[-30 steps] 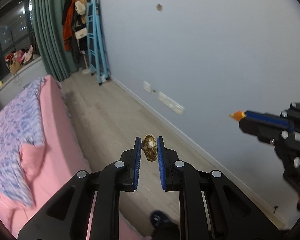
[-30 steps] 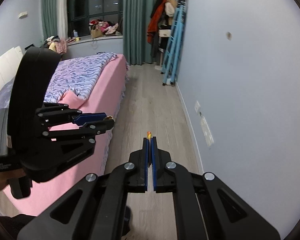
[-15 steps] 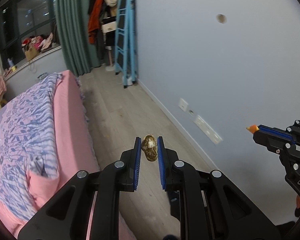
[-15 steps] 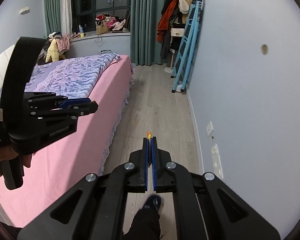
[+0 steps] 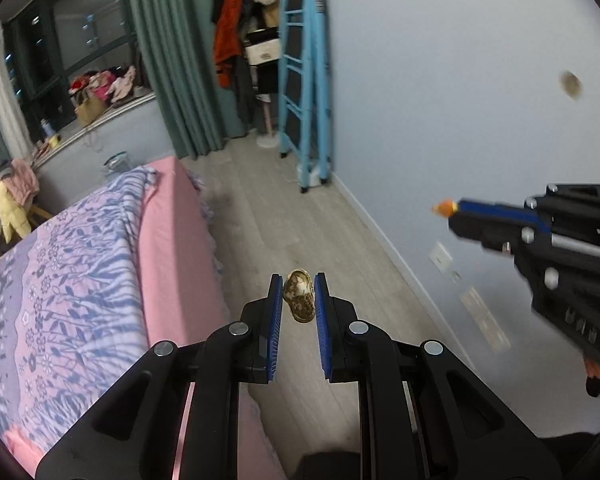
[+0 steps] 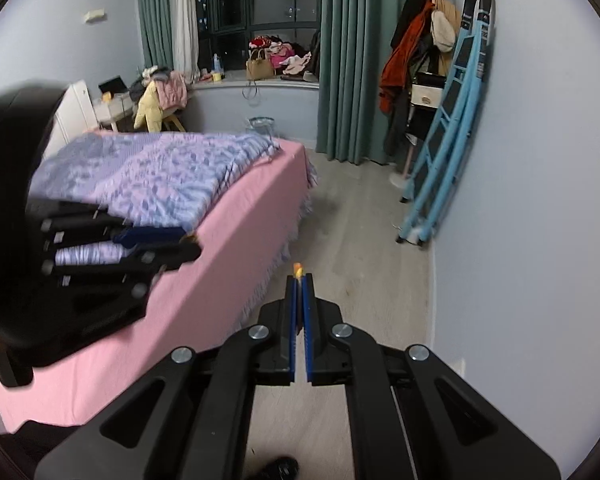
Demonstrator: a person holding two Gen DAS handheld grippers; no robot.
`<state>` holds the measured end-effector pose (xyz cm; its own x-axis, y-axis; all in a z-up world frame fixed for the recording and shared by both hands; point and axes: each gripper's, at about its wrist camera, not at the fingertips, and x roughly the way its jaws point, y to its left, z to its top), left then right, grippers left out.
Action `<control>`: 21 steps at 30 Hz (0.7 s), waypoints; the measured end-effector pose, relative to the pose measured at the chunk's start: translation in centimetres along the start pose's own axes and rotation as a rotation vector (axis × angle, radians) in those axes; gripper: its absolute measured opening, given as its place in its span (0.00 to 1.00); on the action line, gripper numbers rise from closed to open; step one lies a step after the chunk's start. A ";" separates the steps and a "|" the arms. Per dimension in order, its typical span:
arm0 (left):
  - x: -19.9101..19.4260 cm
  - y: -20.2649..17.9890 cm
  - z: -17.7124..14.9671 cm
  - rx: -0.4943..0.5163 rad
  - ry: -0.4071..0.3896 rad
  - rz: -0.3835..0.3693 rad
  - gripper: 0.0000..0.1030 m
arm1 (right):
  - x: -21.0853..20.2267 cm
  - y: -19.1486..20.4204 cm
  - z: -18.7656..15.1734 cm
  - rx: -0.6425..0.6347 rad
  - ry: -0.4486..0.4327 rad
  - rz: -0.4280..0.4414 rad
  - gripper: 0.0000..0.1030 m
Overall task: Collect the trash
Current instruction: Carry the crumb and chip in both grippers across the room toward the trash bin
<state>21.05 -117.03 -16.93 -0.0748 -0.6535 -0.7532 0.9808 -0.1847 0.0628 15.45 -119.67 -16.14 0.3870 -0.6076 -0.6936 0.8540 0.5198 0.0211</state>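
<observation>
trash scrap (image 5: 299,295) in left gripper (image 5: 297,282)

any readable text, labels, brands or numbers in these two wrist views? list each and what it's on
None can be read.
Pale embossed marks on the side of the black right gripper, seen from the left wrist view: too blurred.
Small marks on the dark steps of the folded light-blue ladder: too small.
Black left gripper and the brown-and-cream crumpled scrap it grips: no text seen.
</observation>
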 end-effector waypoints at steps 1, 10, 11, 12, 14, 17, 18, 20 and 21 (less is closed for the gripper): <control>1.3 1.2 1.0 -0.024 0.003 0.006 0.14 | 1.2 -0.3 1.2 -0.005 0.000 0.000 0.05; 12.9 10.3 12.4 -0.062 -0.040 -0.040 0.14 | 13.3 -3.3 13.1 0.003 0.031 -0.051 0.05; 13.5 11.0 13.9 -0.054 -0.050 -0.049 0.14 | 14.2 -3.3 15.1 -0.002 0.014 -0.063 0.05; 14.0 11.6 15.3 -0.038 -0.064 -0.055 0.14 | 14.9 -3.4 16.3 -0.008 0.004 -0.074 0.05; 16.0 13.0 18.4 -0.006 -0.082 -0.060 0.14 | 17.2 -4.1 19.2 0.003 -0.002 -0.090 0.05; 18.6 15.4 22.5 -0.011 -0.096 -0.065 0.14 | 20.3 -5.6 22.2 0.012 0.004 -0.107 0.05; 19.1 15.9 23.3 -0.012 -0.099 -0.064 0.14 | 21.6 -6.3 23.3 0.015 0.006 -0.112 0.05; 21.4 17.2 25.7 -0.019 -0.096 -0.057 0.14 | 24.2 -7.9 25.2 0.029 0.013 -0.112 0.05; 22.5 17.6 26.6 -0.023 -0.091 -0.054 0.14 | 25.2 -8.5 25.9 0.033 0.016 -0.111 0.05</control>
<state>31.88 -154.48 -15.38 -0.1424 -0.7072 -0.6926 0.9787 -0.2051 0.0082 26.91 -154.99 -15.11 0.2837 -0.6505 -0.7045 0.9024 0.4296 -0.0333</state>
